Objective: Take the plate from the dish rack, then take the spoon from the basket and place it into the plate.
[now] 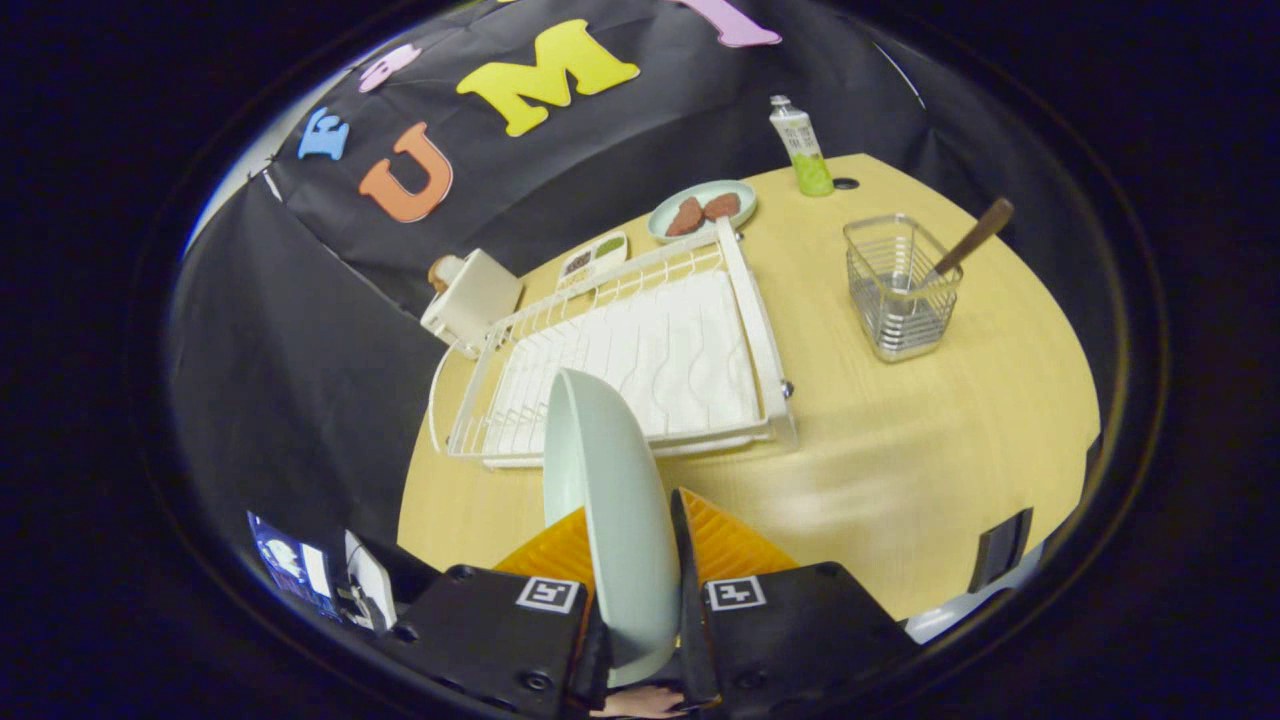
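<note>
Gripper view looks down along the gripper (632, 545), whose two fingers are clamped on the plate (610, 500), one pressing each face, so that the plate stands on edge between them, lifted clear of the dish rack (640, 350) just ahead; by my reading the first step is nearly done, since the rack now holds nothing, but the plate has yet to be set down flat on the table (900, 460); the spoon (975, 238) is untouched, leaning in the basket (900, 290) well beyond the fingers and to the right of the rack, so fetching and placing it remain. The plate is pale, smooth and glossy, round with a shallow curved rim, likely ceramic or melamine; the rack is white coated wire over a ribbed white drain mat; the basket is a square of thin shiny metal wire; the spoon shows a brown, wood-like handle; the table is light wood-grain laminate.
</note>
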`<state>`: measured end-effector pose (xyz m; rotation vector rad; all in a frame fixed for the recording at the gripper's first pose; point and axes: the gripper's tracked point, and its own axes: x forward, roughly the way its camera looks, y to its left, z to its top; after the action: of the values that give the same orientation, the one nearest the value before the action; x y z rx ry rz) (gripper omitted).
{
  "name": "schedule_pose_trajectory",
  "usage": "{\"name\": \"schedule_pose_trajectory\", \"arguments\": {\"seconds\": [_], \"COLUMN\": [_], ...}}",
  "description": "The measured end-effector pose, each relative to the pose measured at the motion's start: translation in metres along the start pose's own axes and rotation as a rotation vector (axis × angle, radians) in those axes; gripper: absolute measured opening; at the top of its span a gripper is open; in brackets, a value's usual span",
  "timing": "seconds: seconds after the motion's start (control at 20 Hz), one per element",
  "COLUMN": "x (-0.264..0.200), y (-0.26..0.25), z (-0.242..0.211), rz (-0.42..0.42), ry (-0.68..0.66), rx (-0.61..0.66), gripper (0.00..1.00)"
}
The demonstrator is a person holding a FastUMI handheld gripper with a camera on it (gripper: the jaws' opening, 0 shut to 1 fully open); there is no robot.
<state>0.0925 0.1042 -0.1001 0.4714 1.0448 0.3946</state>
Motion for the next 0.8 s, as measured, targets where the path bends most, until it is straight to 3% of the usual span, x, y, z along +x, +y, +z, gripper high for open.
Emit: {"name": "schedule_pose_trajectory", "arguments": {"seconds": [0.5, 0.8], "x": [0.053, 0.065], "y": [-0.02, -0.022], "z": [-0.057, -0.053], "rz": [0.139, 0.176], "ry": [0.103, 0.111], "rx": [0.194, 0.233], "gripper": [0.34, 0.36]}}
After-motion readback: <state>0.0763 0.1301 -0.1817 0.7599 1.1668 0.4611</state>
